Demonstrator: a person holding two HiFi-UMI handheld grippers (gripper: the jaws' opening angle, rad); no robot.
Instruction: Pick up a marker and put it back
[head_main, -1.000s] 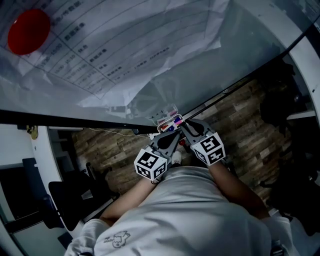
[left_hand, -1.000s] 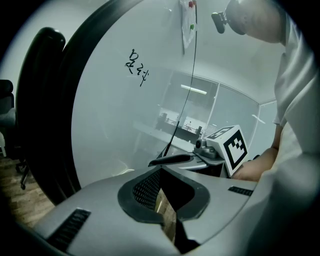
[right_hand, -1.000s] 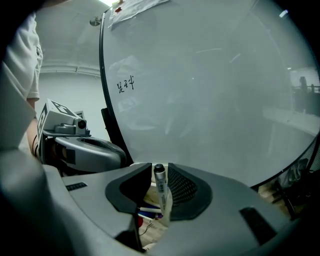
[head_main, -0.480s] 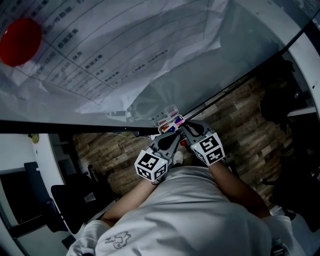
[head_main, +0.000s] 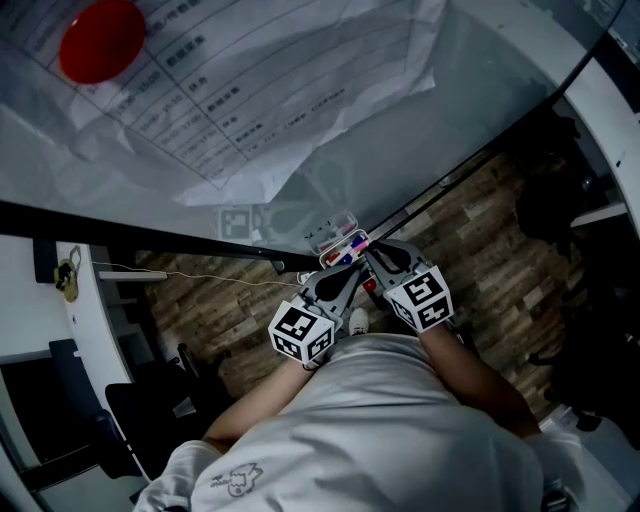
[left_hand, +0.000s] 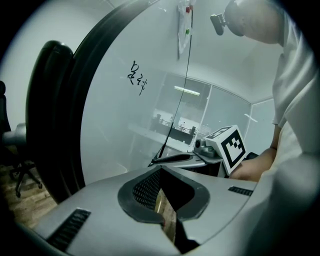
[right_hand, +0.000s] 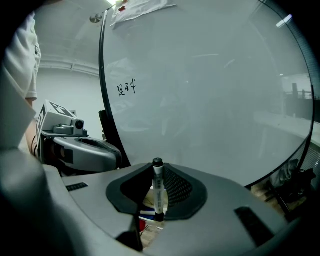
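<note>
Standing upright between the closed jaws of the right gripper (head_main: 368, 255), the marker (right_hand: 158, 190) is gripped with its long axis vertical. The marker box (head_main: 338, 236) at the foot of the whiteboard (head_main: 420, 130) is seen just beneath its lower end, so a short straight lowering is judged enough for the return. The left gripper (head_main: 343, 263) is seen just beside, jaws nearly together on nothing; the free slot in the box is hidden by the jaws, and the marker cannot be made out in the head view.
</note>
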